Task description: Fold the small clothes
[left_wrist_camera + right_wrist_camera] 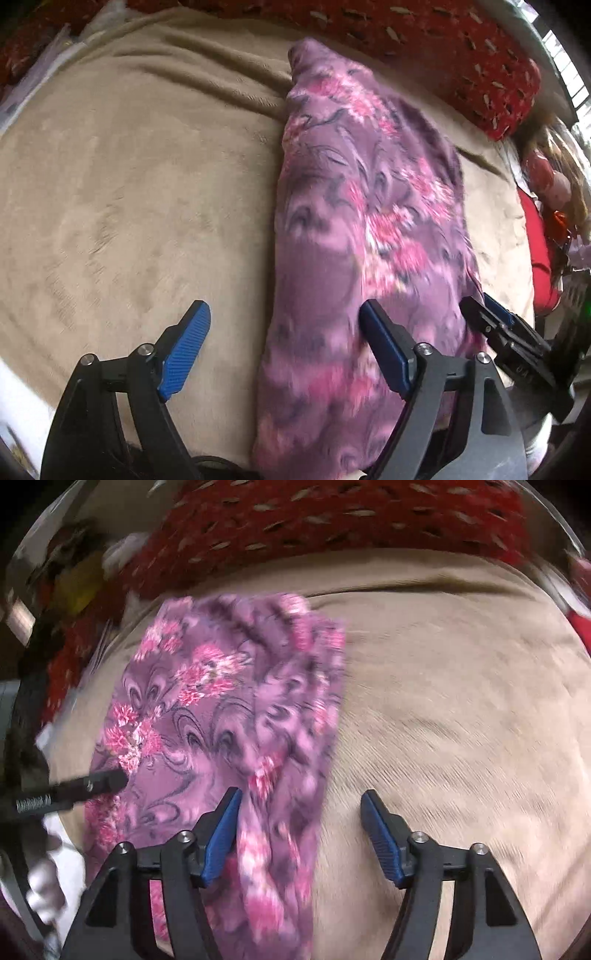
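Note:
A purple cloth with pink flower print [354,229] lies folded into a long strip on the beige blanket [129,192]. My left gripper [284,325] is open just above the strip's near left edge, its right finger over the cloth. The right gripper shows at the right of the left wrist view [491,317], at the cloth's right edge. In the right wrist view the cloth [221,709] lies left of centre. My right gripper [301,808] is open and straddles the cloth's right edge near its close end. The left gripper [107,781] pokes in from the left over the cloth.
A red patterned cover [461,62] runs along the far edge of the blanket, also in the right wrist view [332,520]. Red clutter and a doll-like figure [554,177] sit at the right. Bare blanket [461,709] spreads right of the cloth.

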`<state>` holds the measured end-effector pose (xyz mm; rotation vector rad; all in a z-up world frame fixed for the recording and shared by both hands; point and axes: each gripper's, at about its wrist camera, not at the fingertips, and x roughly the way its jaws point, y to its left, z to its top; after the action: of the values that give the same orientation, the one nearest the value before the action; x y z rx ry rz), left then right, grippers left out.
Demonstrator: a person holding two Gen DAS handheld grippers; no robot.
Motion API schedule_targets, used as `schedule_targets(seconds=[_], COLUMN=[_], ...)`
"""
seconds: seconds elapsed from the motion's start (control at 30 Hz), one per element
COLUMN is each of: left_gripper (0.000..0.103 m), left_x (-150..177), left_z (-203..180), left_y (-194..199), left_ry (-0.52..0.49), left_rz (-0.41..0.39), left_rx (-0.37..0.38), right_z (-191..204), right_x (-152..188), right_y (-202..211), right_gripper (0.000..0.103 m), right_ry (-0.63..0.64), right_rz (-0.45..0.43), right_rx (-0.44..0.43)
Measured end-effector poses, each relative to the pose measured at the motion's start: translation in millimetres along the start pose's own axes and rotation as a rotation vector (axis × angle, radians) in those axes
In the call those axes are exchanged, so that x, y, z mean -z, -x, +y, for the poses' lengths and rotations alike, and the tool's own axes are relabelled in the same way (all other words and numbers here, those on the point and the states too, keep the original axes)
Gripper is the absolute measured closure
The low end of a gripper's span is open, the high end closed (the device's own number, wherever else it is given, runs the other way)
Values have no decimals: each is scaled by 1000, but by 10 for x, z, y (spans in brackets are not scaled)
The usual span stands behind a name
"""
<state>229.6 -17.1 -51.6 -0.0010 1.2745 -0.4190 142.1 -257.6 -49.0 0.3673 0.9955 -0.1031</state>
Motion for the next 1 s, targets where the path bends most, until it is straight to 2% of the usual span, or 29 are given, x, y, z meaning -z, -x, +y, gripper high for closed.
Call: schedule_targets(seconds=[0.07, 0.1, 0.17, 0.23, 0.4, 0.57, 0.67, 1.0], left_gripper=[19, 19, 19, 19, 19, 19, 19, 19], left_x=[125, 215, 344, 479, 646, 826, 922, 1147], left_z=[0, -3, -18, -9, 2, -46, -78, -209], left_y=[149, 210, 297, 392, 480, 532, 566, 788], left_ry=[-33, -48, -71, -72, -86, -111, -124, -144], left_rz=[-45, -61, -87, -121, -164, -167, -178, -233], left_rx=[-58, -91, -131, -160, -191, -195, -207, -183], right_z=[55, 95, 184, 275, 401, 513, 502, 554], right_x=[51, 75, 139, 284, 587, 773, 887, 1051], right_y=[128, 170, 231, 323, 605, 854, 1065, 1289], right_gripper=[31, 21, 10, 10, 10, 10, 10, 10], right_ry=[14, 33, 79, 132, 183, 181, 184, 130], right_rz=[18, 33, 73, 75, -14, -137, -182, -228], right_rx=[62, 104, 225, 296, 311, 309, 313, 282])
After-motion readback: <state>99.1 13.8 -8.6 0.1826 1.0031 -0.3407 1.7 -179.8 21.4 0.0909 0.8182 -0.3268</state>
